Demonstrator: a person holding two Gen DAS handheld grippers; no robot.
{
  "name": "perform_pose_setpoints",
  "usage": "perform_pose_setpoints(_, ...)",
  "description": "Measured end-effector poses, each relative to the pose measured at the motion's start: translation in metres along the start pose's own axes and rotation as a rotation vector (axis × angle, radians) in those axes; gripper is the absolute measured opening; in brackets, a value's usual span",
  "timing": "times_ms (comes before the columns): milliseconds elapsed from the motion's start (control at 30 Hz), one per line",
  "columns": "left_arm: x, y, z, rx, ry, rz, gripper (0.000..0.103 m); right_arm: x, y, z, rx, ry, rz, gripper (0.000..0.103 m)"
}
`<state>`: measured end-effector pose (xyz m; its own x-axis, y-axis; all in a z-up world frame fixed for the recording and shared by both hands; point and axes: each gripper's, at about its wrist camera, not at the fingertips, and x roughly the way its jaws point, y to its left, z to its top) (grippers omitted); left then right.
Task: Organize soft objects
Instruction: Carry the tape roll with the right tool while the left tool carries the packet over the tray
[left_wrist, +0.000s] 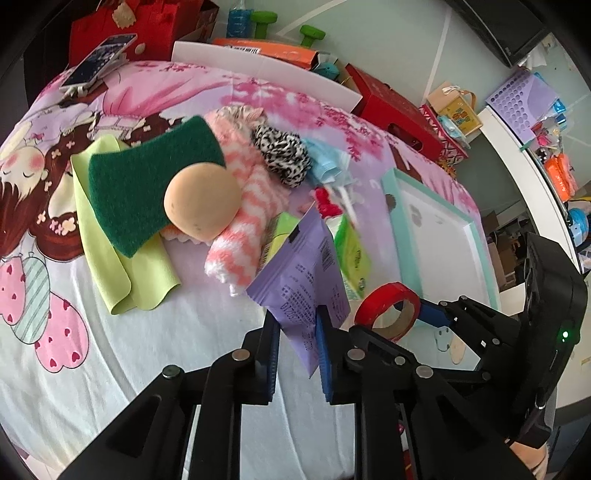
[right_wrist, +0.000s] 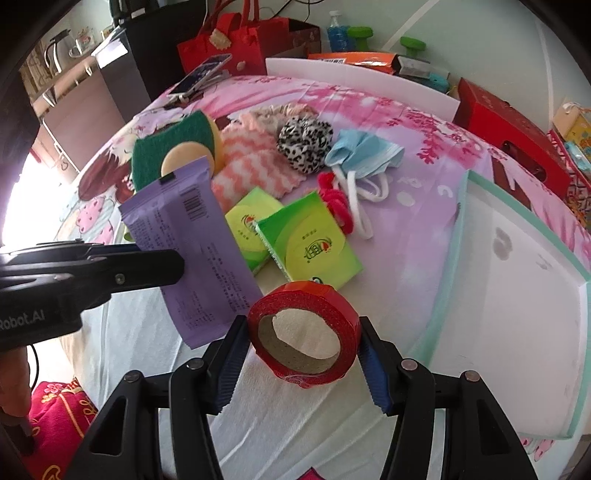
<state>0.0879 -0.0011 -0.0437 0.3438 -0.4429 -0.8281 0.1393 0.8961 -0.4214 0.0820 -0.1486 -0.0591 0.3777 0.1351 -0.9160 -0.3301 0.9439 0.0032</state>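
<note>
My left gripper (left_wrist: 297, 332) is shut on a purple packet (left_wrist: 303, 273), held above the bed sheet; the packet also shows in the right wrist view (right_wrist: 195, 251). My right gripper (right_wrist: 303, 354) is shut on a red tape roll (right_wrist: 304, 328), also seen in the left wrist view (left_wrist: 389, 308). Behind lie a green scouring sponge (left_wrist: 144, 184), a beige round sponge (left_wrist: 201, 201), a pink-white fluffy cloth (left_wrist: 247, 210), a yellow-green cloth (left_wrist: 122, 266), a leopard scrunchie (right_wrist: 304, 142), a blue face mask (right_wrist: 365, 153) and two green tissue packs (right_wrist: 310, 243).
A white tray with a teal rim (right_wrist: 517, 306) lies to the right on the cartoon bed sheet (left_wrist: 110, 369). A phone on a stand (left_wrist: 99, 62), red boxes (right_wrist: 513, 129), a white board (left_wrist: 266, 66) and green dumbbells (left_wrist: 312, 35) stand at the back.
</note>
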Motion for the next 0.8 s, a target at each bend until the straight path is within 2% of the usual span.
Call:
perform_pose_setpoints(600,-0.044,-0.009,0.021,0.000,-0.097,0.010,0.019,-0.045,-0.013,0.019,0.069,-0.084,-0.021,0.061)
perform_pose_setpoints(700,-0.045,-0.014,0.034,-0.004,-0.111,0.012,0.019,-0.051,-0.026,0.031,0.109,-0.106,-0.048,0.061)
perform_pose_setpoints(800,-0.044,-0.027,0.052,0.001,-0.132,0.015,0.019,-0.058,-0.047,0.044,0.190,-0.134,-0.111,0.061)
